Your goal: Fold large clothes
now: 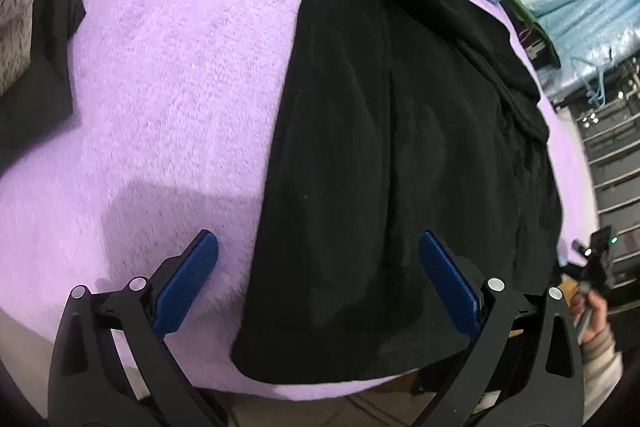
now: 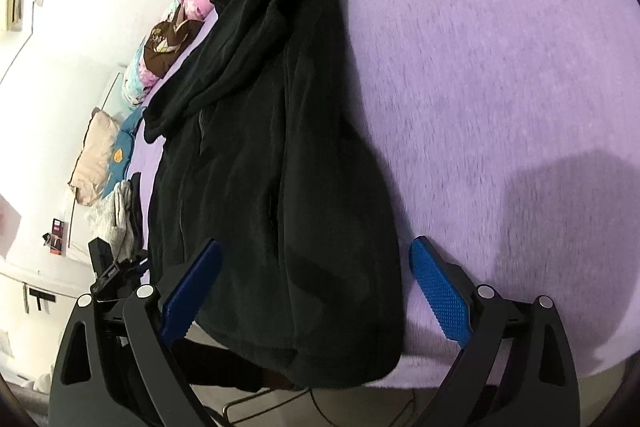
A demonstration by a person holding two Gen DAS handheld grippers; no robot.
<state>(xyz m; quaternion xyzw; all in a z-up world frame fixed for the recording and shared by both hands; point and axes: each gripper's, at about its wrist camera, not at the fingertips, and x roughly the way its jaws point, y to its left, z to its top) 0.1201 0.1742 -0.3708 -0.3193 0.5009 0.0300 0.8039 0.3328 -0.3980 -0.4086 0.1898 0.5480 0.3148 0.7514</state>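
A black fleece garment [image 1: 380, 147] is laid lengthwise on a purple plush blanket [image 1: 180, 67], filling the centre and right of the left wrist view and the centre-left of the right wrist view [image 2: 272, 167]. Its near hem lies at the blanket's lower edge, and some bunched cloth, possibly a hood or sleeve, is seen at the upper end [image 2: 264, 7]. The left gripper [image 1: 318, 285] is held over the hem's left corner with its jaws spread wide and nothing between them; the right gripper [image 2: 316, 291] is held over the opposite corner of the hem, likewise spread and empty.

The cloth is judged to be soft, thick and limp, fairly light for its size, and not slippery against the plush pile, so it can be expected to drag rather than slide. A pinch is best taken at the two hem corners, through all the layers at once, since a thin bite may let the lower layer fall away. The bulk at the upper end is likely to resist a flat fold
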